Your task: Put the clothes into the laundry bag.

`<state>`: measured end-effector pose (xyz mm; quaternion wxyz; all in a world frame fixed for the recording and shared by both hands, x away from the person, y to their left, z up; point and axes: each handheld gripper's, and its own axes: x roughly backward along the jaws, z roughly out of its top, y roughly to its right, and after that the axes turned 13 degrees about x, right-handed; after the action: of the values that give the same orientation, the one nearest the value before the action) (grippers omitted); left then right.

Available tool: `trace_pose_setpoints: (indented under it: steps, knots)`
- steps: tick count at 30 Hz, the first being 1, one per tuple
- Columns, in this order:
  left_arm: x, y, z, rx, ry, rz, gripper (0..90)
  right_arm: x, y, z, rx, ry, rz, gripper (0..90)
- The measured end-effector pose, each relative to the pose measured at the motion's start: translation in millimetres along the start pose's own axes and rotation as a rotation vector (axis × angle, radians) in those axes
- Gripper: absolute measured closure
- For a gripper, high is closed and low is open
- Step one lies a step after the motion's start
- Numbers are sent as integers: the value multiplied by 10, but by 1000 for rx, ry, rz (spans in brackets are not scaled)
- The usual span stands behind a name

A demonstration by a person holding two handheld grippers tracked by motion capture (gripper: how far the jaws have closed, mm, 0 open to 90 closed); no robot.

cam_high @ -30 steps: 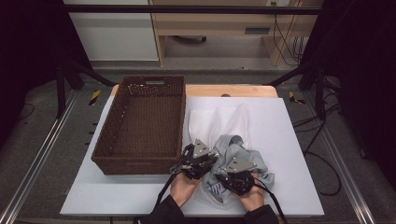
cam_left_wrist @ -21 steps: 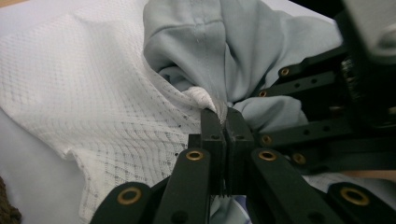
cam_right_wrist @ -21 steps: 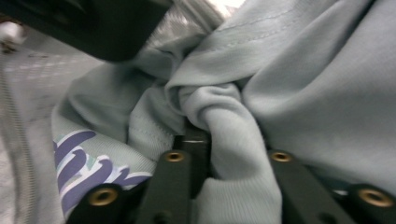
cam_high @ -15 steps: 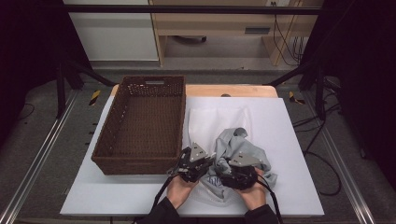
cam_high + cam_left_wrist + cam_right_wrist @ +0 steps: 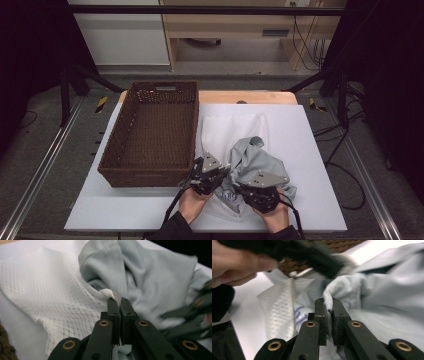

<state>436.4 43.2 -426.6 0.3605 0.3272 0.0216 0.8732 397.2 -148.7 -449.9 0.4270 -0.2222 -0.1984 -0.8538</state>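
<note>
A light grey garment (image 5: 256, 159) lies bunched on a white mesh cloth (image 5: 225, 127) on the white board. My left gripper (image 5: 221, 173) sits at the pile's near left. In the left gripper view this gripper (image 5: 118, 301) is shut on a hem where the white mesh (image 5: 50, 282) meets the grey fabric (image 5: 155, 277). My right gripper (image 5: 248, 186) is close beside it on the right. Its jaws have just been closing, and the right gripper (image 5: 328, 302) is now shut on a raised fold of the grey garment (image 5: 387, 297). The mesh cloth (image 5: 279, 307) lies behind that fold.
A brown wicker basket (image 5: 145, 175), with nothing in it, stands left of the cloth pile and close to my left gripper. The white board (image 5: 315, 150) shows bare at the right and along the near left. Black frame legs and cables stand beyond the table.
My right gripper has taken a new hold on the grey garment and risen slightly, pulling a fold up. The left gripper has stayed put with its grip.
</note>
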Motion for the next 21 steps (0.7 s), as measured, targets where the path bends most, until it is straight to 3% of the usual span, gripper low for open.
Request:
trace_pose_setpoints:
  steps: [4,6,10,12,17,19,21]
  knots:
    - [33,92,23,-36,9,-9,883,-299,-34,-18,-2,-46,2,847]
    - [43,115,16,-49,8,-10,884,-419,-10,-24,-2,-63,-47,842]
    - [53,77,-26,-44,-6,-8,883,-557,75,-46,-48,-51,-203,836]
    - [49,34,-61,-40,-10,-5,882,-580,87,-55,-54,-39,-226,814]
    - [35,-18,-89,-37,-16,5,881,-421,63,-20,-53,-29,-134,579]
    - [32,-28,-100,-40,-18,12,881,-257,49,-3,-29,-13,-142,500]
    - [20,-38,-113,-37,-20,14,881,-77,88,3,-33,28,-179,454]
